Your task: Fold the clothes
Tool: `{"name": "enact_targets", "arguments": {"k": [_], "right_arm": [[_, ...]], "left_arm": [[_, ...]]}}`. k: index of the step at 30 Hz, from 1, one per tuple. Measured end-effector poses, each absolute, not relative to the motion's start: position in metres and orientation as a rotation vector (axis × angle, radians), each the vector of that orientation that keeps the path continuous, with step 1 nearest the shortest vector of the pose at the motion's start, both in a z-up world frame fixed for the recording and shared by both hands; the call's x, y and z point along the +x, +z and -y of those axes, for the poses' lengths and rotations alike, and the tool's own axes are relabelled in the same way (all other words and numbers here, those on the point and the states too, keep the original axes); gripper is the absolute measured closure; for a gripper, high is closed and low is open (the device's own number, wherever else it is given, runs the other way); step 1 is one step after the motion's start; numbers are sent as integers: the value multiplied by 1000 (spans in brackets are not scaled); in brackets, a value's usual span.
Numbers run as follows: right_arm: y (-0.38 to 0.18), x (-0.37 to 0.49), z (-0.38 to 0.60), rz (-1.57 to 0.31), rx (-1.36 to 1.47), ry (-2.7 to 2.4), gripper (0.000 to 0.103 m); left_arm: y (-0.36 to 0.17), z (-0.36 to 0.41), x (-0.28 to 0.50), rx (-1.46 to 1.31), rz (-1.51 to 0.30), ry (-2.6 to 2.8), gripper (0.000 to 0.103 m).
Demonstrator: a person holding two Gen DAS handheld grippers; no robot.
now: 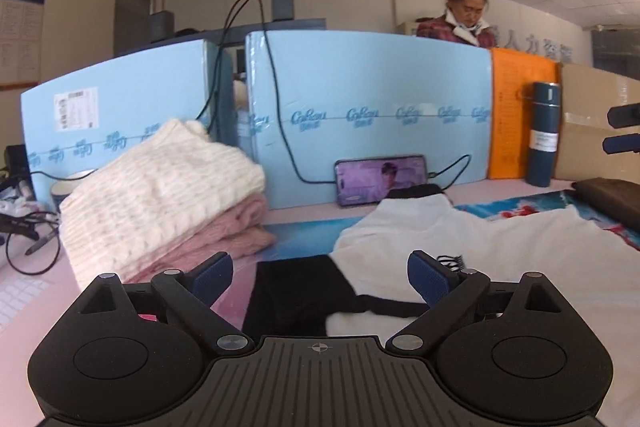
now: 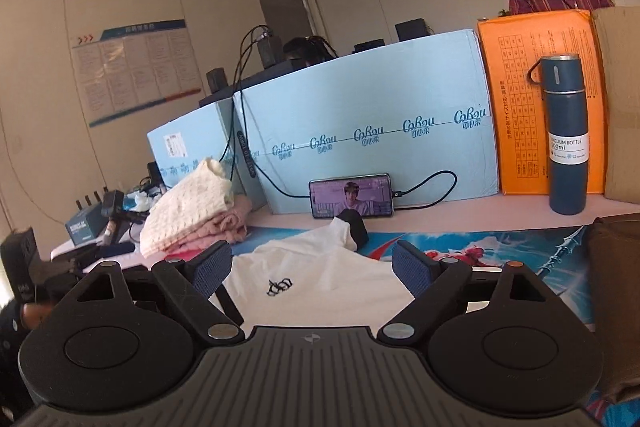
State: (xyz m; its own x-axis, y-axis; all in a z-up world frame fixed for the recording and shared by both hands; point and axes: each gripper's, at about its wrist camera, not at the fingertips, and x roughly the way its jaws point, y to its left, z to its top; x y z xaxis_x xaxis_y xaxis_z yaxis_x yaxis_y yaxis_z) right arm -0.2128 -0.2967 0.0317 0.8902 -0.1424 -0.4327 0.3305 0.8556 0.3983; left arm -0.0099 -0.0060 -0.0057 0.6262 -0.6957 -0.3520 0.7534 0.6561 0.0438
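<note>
From my left wrist camera, my left claw point(image 1: 320, 277) is wide open and holds nothing. One white garment point(image 1: 460, 251) with black trim lies flat on the worktop point(image 1: 300, 235) under it, its long axis running toward the far edge, where the black-cuffed end points. At the left edge is one pile of two folded sweaters point(image 1: 160, 203), cream on pink.

From my right wrist camera, my right claw point(image 2: 312, 269) is also wide open and empty. I count one phone point(image 2: 351, 195), one blue bottle point(image 2: 566, 135), two blue boxes point(image 2: 360, 115).
</note>
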Motion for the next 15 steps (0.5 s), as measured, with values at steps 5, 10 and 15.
{"name": "enact_targets", "arguments": {"k": [5,10,15], "right_arm": [[34,-112,336,-439,709,-284,29],[-3,-60,349,-480,823,-345,30],[-34,-19,360,-487,904,-402,93]], "left_arm": [[-26,-9,8,126,-391,-821,7],[-27,-17,21,48,-441,-807,6],[-36,-15,36,9,-554,-799,6]]}}
